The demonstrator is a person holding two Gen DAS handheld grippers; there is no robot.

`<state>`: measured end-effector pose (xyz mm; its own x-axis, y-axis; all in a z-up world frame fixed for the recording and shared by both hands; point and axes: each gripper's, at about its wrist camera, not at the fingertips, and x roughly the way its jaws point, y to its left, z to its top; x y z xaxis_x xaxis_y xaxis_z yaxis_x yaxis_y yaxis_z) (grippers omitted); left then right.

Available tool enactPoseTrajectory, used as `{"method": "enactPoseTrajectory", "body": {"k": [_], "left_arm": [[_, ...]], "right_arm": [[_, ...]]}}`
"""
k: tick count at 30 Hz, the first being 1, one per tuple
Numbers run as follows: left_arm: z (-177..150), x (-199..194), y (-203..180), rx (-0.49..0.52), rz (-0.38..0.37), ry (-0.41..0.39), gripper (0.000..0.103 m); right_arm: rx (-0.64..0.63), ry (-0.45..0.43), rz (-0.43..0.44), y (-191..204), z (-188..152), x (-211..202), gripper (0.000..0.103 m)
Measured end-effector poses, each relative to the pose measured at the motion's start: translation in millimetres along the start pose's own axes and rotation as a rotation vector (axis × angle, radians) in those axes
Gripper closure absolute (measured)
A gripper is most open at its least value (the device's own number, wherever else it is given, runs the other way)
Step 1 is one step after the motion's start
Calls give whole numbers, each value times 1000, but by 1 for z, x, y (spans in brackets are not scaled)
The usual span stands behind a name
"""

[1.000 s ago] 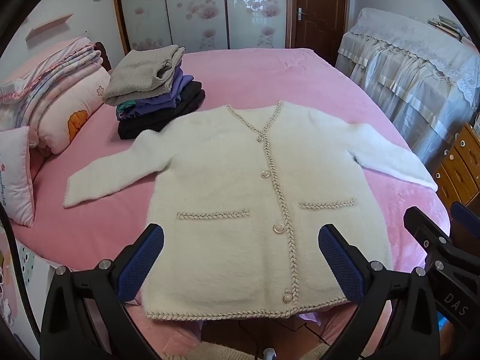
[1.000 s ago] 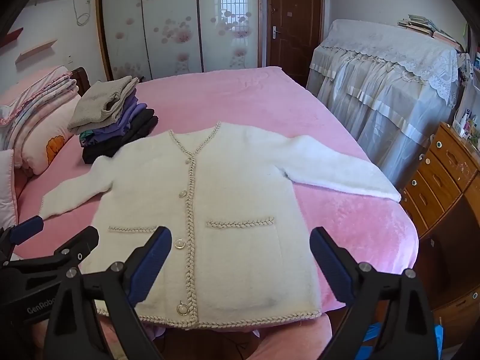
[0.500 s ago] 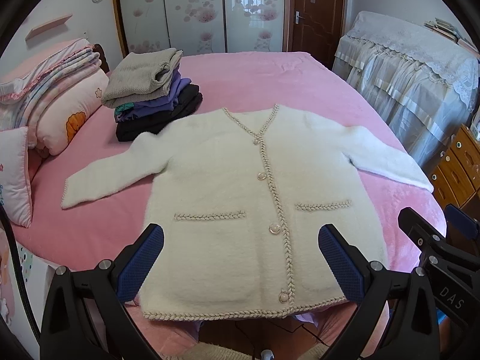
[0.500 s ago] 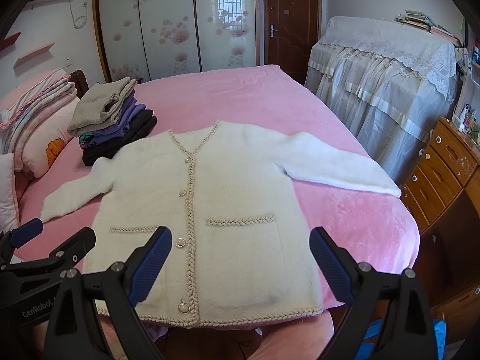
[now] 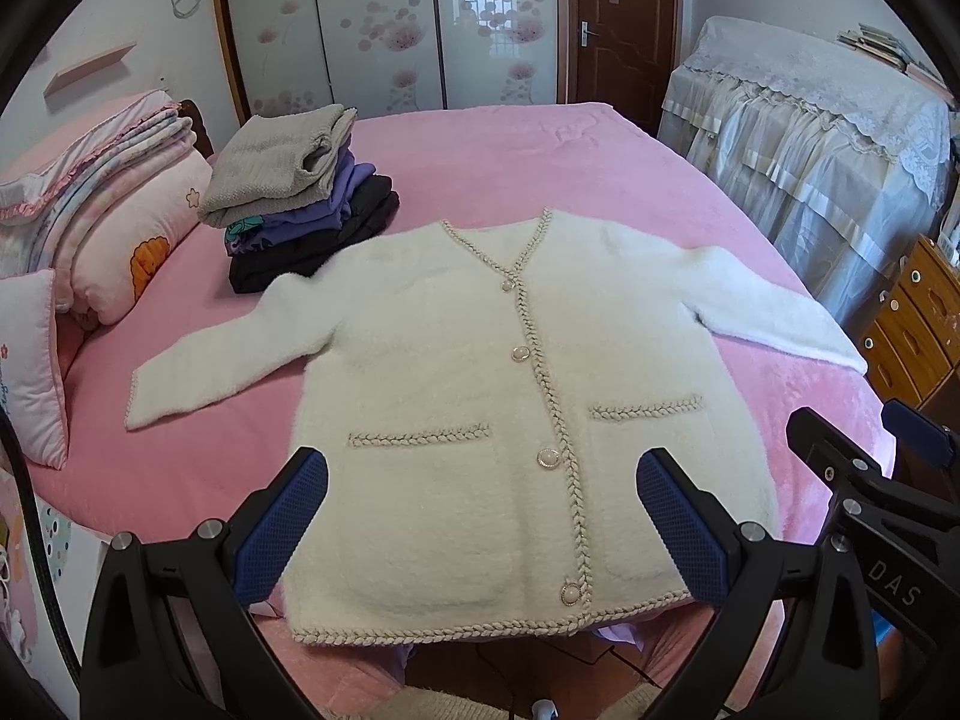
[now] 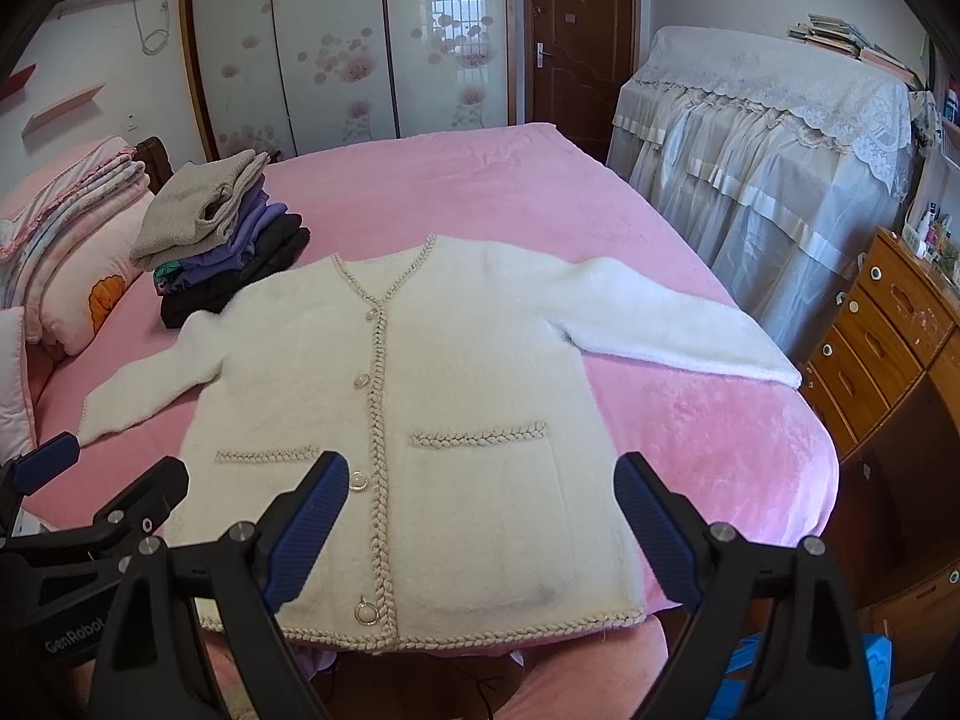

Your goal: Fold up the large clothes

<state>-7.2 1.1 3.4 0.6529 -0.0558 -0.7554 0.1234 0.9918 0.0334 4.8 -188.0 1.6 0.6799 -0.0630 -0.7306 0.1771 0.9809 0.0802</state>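
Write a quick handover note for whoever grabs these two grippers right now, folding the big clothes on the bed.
Left gripper: open, empty, above the cardigan's hem.
Right gripper: open, empty, same spot, a bit to the right.
Cardigan: flat on the pink bed, buttoned, front up, both sleeves spread out.
Done: a pile of folded clothes sits by the pillows.
Left: the whole cardigan; no fold made yet.

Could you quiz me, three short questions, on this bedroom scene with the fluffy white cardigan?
1. True or false: the fluffy white cardigan lies spread flat on the pink bedspread, buttoned.
2. What tops the stack of folded clothes? A grey knit, B black, C purple.
3. Fill in: the left gripper and right gripper are both ___.

Key: 1 true; 2 A; 3 open, holding nothing.
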Motion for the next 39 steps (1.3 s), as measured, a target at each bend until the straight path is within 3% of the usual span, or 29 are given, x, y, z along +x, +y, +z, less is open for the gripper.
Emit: {"method": "enactPoseTrajectory", "body": {"k": [39], "left_arm": [[8,9,-2,-23,-21,24,1]], "right_arm": [[24,-15,19,-10,9,4,12]]}}
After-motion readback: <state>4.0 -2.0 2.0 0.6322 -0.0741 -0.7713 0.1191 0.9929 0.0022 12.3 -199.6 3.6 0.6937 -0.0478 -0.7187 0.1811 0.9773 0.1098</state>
